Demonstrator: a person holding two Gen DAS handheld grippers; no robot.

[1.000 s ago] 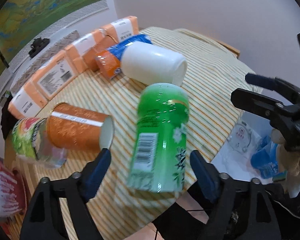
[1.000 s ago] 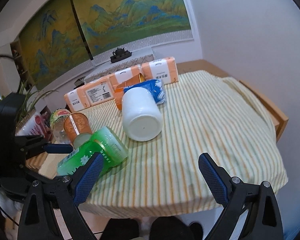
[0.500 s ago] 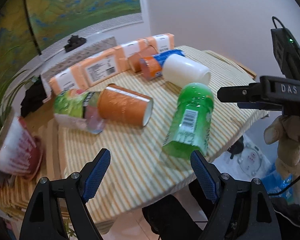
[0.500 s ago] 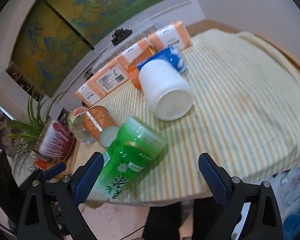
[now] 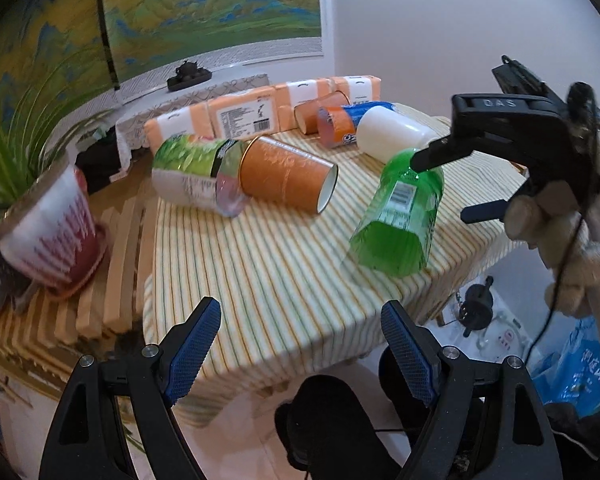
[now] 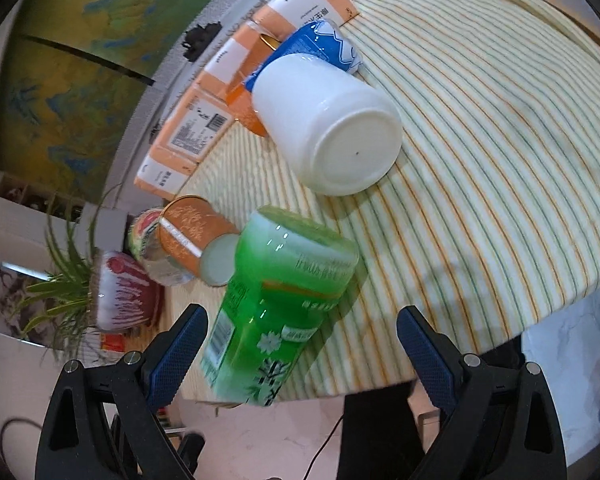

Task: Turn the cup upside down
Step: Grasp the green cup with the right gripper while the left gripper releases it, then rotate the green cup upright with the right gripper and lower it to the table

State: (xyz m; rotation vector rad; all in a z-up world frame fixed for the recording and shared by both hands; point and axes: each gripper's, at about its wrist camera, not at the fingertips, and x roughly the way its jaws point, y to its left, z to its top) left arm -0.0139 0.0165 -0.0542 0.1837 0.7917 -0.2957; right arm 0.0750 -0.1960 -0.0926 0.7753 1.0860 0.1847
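green cup [image 6: 276, 304]: lying on its side at the striped tablecloth's [image 6: 500, 160] near edge, long axis running toward the right gripper [image 6: 300, 348], the nearer one, spread and empty. left gripper [image 5: 300, 344]: spread, empty, farther back.

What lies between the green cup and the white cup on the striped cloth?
Nothing: in the right wrist view, only a bare strip of striped cloth, partly shadowed, separates the green cup from the white cup. Both lie on their sides.

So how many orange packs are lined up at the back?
4 orange packs in a row along the table's far edge: leftmost, second, third, rightmost. Cups may hide more.
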